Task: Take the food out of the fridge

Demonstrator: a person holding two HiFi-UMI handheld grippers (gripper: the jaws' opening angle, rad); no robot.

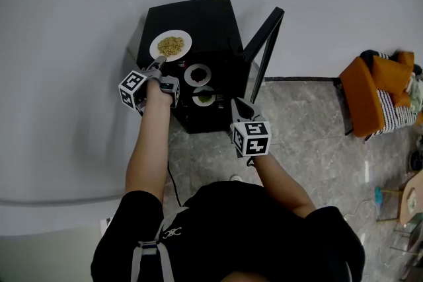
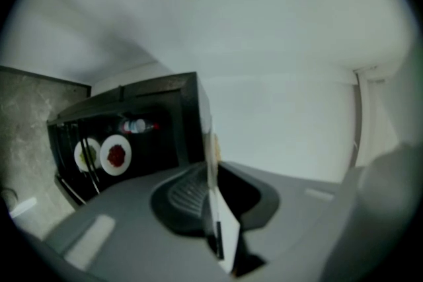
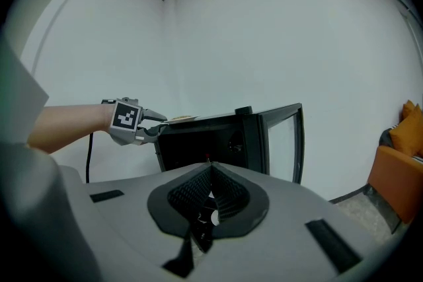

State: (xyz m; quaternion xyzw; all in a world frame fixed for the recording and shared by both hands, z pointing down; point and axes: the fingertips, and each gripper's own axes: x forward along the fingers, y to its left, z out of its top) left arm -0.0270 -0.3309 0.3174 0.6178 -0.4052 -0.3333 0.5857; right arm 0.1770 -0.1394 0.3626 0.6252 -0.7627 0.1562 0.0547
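A white plate of yellowish food (image 1: 170,45) lies on top of the black mini fridge (image 1: 218,23). My left gripper (image 1: 158,61) is at the plate's near rim. In the left gripper view the rim (image 2: 213,162) stands edge-on between the jaws, with a dark gap on one side, so the gripper (image 2: 215,188) is open. Inside the fridge sit two more plates, one with red food (image 2: 116,155) and one with green food (image 2: 86,154). My right gripper (image 1: 236,102) hangs shut and empty before the open fridge, and the right gripper view shows its jaws (image 3: 210,175) together.
The fridge door (image 1: 264,49) swings open to the right. A bottle (image 2: 135,125) lies inside the fridge above the plates. A black cable (image 1: 173,185) runs along the stone floor by the wall. An orange chair (image 1: 380,92) with cushions stands far right.
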